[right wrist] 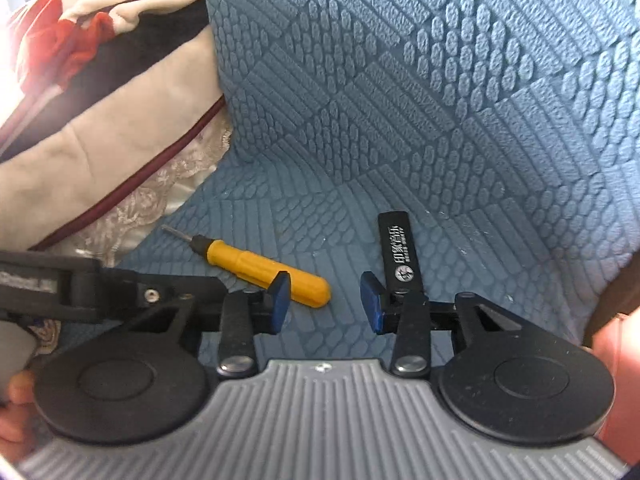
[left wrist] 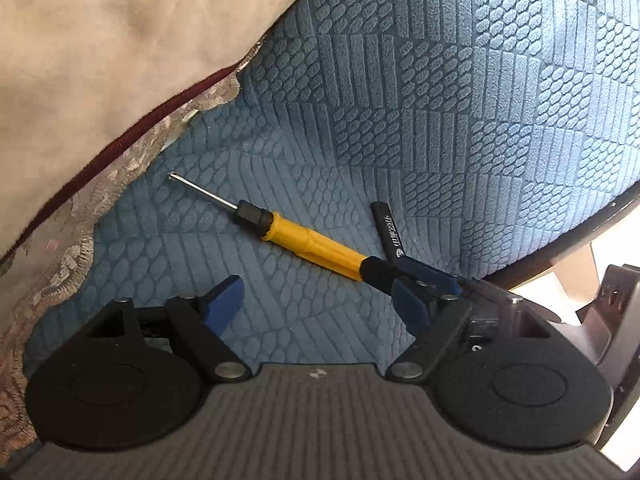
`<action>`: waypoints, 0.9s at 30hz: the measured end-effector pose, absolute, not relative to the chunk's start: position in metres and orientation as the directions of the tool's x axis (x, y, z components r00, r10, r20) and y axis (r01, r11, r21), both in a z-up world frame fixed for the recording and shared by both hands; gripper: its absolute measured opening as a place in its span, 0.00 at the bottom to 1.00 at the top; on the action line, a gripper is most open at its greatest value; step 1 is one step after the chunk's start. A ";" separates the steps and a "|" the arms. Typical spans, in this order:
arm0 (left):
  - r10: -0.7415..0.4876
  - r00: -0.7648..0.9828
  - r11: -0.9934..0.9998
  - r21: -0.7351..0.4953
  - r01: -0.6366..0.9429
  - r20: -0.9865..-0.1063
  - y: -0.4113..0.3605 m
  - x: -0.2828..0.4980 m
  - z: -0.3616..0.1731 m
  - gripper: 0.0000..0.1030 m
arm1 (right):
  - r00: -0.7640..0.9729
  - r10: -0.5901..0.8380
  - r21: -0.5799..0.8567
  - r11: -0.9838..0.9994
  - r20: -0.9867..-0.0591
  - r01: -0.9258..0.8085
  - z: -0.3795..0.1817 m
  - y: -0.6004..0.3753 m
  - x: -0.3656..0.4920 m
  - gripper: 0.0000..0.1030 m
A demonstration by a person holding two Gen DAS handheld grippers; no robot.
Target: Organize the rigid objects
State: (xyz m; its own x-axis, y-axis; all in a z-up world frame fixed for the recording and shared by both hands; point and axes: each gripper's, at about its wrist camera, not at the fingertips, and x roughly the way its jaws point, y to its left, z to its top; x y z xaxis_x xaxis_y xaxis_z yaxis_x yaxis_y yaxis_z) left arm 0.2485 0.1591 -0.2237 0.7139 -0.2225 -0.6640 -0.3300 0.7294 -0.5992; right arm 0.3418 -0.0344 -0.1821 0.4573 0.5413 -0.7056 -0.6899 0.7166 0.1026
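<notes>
A yellow-handled screwdriver [left wrist: 308, 240] with a black collar and a thin metal shaft lies on the blue textured seat [left wrist: 440, 100], tip pointing up-left. A black flat bar [left wrist: 387, 232] with white print lies just right of it. My left gripper [left wrist: 318, 300] hovers open below the screwdriver with nothing between its fingers. In the right wrist view the screwdriver's [right wrist: 256, 266] handle end sits between the fingers of my right gripper [right wrist: 324, 304]; the pads stand apart from it. The black bar [right wrist: 396, 248] runs up from behind the right finger [right wrist: 370, 304].
A beige cushion [left wrist: 100, 60] with maroon piping and lace trim lies left on the seat, close to the screwdriver tip. Red and black fabric [right wrist: 52, 44] sits behind it. The seat's dark edge [left wrist: 580, 232] curves at right. A person's hand [right wrist: 16, 396] shows at the left.
</notes>
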 end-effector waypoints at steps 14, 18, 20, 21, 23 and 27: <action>-0.266 0.711 0.664 -0.659 -0.354 -0.651 0.167 0.244 -0.229 0.73 | 0.387 0.611 0.151 0.645 -0.690 -0.749 -0.201 -0.028 0.339 0.39; -0.284 0.707 0.673 -0.660 -0.334 -0.647 0.161 0.244 -0.228 0.73 | 0.398 0.595 0.091 0.625 -0.698 -0.775 -0.202 -0.024 0.328 0.22; -0.295 0.716 0.654 -0.680 -0.331 -0.633 0.163 0.242 -0.228 0.73 | 0.387 0.601 0.096 0.616 -0.699 -0.782 -0.199 -0.023 0.324 0.20; -0.298 0.719 0.642 -0.690 -0.335 -0.628 0.165 0.242 -0.228 0.73 | 0.389 0.606 0.092 0.611 -0.694 -0.787 -0.197 -0.024 0.320 0.19; -0.310 0.720 0.618 -0.707 -0.344 -0.621 0.168 0.241 -0.230 0.73 | 0.386 0.612 0.090 0.602 -0.690 -0.794 -0.192 -0.024 0.315 0.18; -0.328 0.727 0.577 -0.737 -0.352 -0.604 0.170 0.239 -0.234 0.73 | 0.367 0.632 0.122 0.593 -0.683 -0.796 -0.184 -0.030 0.301 0.17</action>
State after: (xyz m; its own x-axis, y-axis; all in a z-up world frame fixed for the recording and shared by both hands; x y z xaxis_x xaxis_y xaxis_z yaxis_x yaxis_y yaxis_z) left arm 0.2394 0.1699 -0.2340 0.7266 -0.3276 -0.6039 -0.3522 0.5771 -0.7368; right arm 0.3014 -0.0299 -0.1844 0.3668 0.6318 -0.6829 -0.7956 0.5935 0.1218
